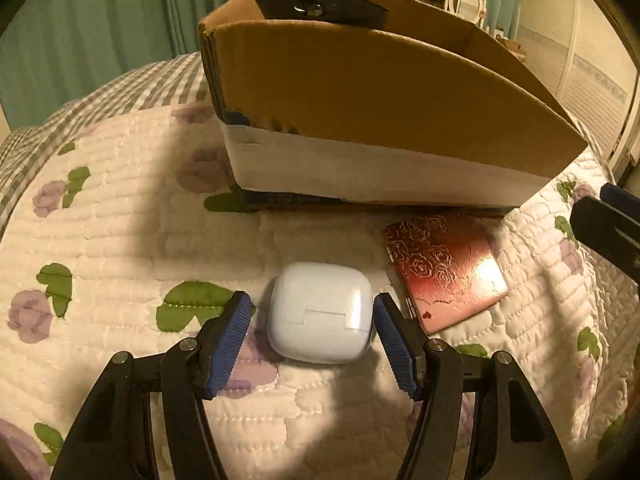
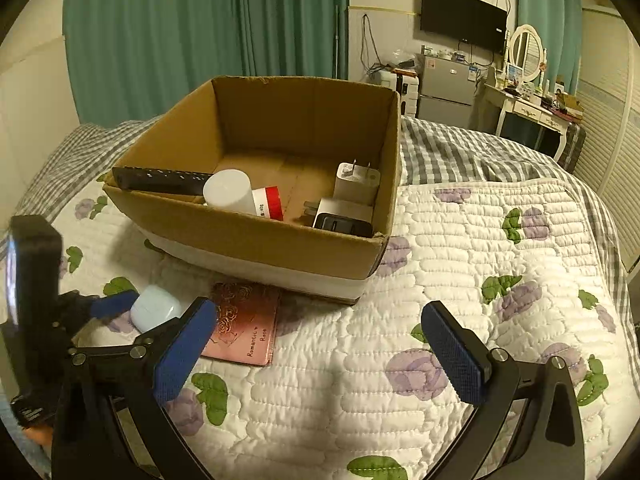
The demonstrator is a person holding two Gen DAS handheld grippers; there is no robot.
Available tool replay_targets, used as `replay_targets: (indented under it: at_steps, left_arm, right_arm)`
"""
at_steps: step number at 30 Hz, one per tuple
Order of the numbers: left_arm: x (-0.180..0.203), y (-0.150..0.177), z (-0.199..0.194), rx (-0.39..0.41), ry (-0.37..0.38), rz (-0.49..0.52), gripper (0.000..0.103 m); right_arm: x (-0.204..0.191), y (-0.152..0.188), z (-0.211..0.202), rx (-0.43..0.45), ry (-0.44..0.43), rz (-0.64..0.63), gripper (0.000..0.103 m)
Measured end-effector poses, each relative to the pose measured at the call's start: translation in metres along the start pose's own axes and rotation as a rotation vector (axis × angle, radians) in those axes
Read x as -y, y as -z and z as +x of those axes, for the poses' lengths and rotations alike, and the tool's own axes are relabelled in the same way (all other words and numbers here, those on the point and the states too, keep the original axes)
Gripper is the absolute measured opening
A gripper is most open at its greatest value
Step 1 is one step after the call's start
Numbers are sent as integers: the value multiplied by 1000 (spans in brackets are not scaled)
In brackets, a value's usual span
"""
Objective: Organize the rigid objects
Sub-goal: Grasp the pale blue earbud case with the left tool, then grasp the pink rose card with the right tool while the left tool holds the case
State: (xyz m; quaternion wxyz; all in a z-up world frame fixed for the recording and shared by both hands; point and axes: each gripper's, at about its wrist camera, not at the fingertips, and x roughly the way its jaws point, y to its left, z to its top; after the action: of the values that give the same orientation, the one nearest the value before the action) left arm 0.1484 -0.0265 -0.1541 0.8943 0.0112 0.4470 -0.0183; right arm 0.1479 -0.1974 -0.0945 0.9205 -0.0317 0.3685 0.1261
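Observation:
A pale blue earbud case [image 1: 319,312] lies on the quilted bedspread [image 1: 120,240]. My left gripper [image 1: 314,320] is open, its blue pads on either side of the case, apart from it. The case also shows in the right wrist view [image 2: 154,308]. A pink rose-patterned compact case [image 1: 444,268] lies flat to its right, in front of the cardboard box [image 1: 360,92]. In the right wrist view the box [image 2: 256,240] holds a black remote [image 2: 160,180], a white bottle [image 2: 240,194] and two chargers [image 2: 352,200]. My right gripper [image 2: 320,352] is open and empty above the quilt.
The bed has a grey checked sheet [image 2: 480,152] beyond the quilt. Green curtains [image 2: 180,32], a wall TV [image 2: 464,18], a small fridge [image 2: 448,84] and a dressing table with mirror [image 2: 532,96] stand behind the bed.

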Motion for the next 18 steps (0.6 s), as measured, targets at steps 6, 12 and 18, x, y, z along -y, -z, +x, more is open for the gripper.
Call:
replay_targets:
  at_steps: [6,12,18]
  left_arm:
    - [6,1,-5,9,-7,23,51]
    - [-5,-2,-36,38,-77,-31,51]
    - [-23,-12,-71,125,-88,-86,51]
  right_arm:
    - [-4,1,0,0,-9,-12,103]
    - [-11,3,4,-9,-15,-36,103]
    - [-23,7,16,-44,-41,-58,103]
